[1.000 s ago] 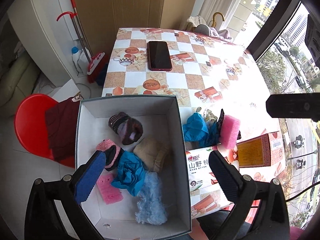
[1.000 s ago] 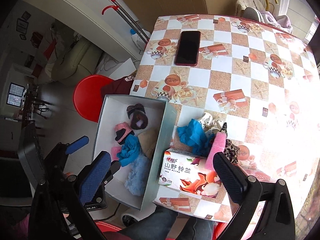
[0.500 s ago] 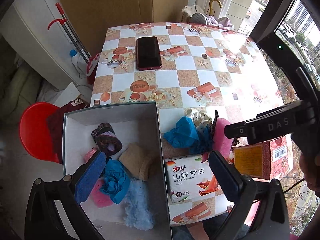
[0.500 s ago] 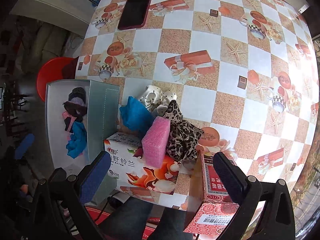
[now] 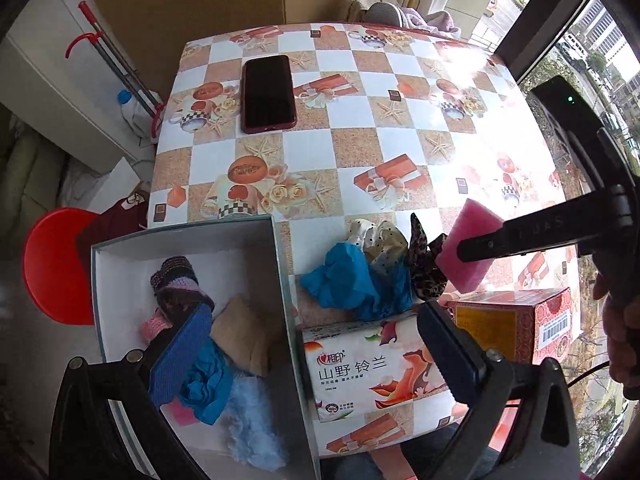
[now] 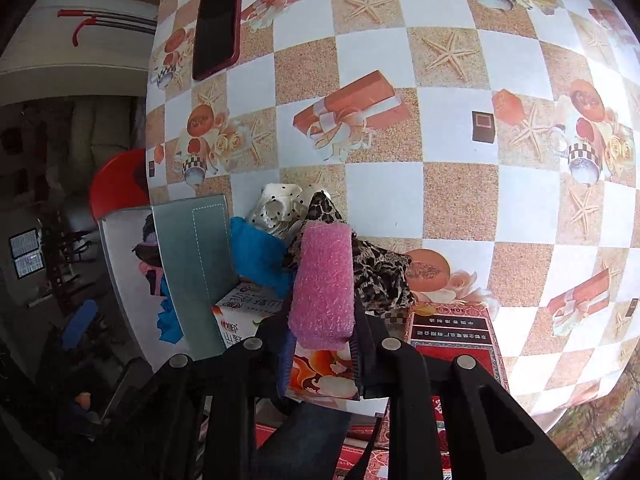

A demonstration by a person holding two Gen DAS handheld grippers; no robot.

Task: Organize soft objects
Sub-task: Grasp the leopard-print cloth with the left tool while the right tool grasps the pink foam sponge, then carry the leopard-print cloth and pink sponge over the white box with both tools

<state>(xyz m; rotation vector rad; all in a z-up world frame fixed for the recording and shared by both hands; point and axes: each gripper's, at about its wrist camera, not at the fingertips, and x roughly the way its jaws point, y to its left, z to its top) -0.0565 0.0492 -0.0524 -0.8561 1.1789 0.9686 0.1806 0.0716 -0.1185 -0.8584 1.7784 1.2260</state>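
Observation:
My right gripper (image 6: 322, 320) is shut on a pink sponge (image 6: 324, 280), which also shows in the left wrist view (image 5: 464, 252). Beside it on the table lie a blue cloth (image 5: 348, 276), a white dotted scrunchie (image 5: 376, 236) and a leopard-print cloth (image 5: 424, 268). My left gripper (image 5: 312, 352) is open and empty above the right wall of the grey box (image 5: 280, 280). The box holds a beige cloth (image 5: 244, 336), a dark knit piece (image 5: 176, 284), a blue cloth (image 5: 208, 384) and light blue fluff (image 5: 252, 428).
A tissue pack (image 5: 368, 368) and a red carton (image 5: 516, 324) stand at the table's near edge. A dark phone (image 5: 267, 94) lies at the far left of the table. A red stool (image 5: 52, 264) stands left of the table.
My right gripper came down onto the pile and closed on the pink sponge. My left gripper shifted to the right, from over the box towards its right wall.

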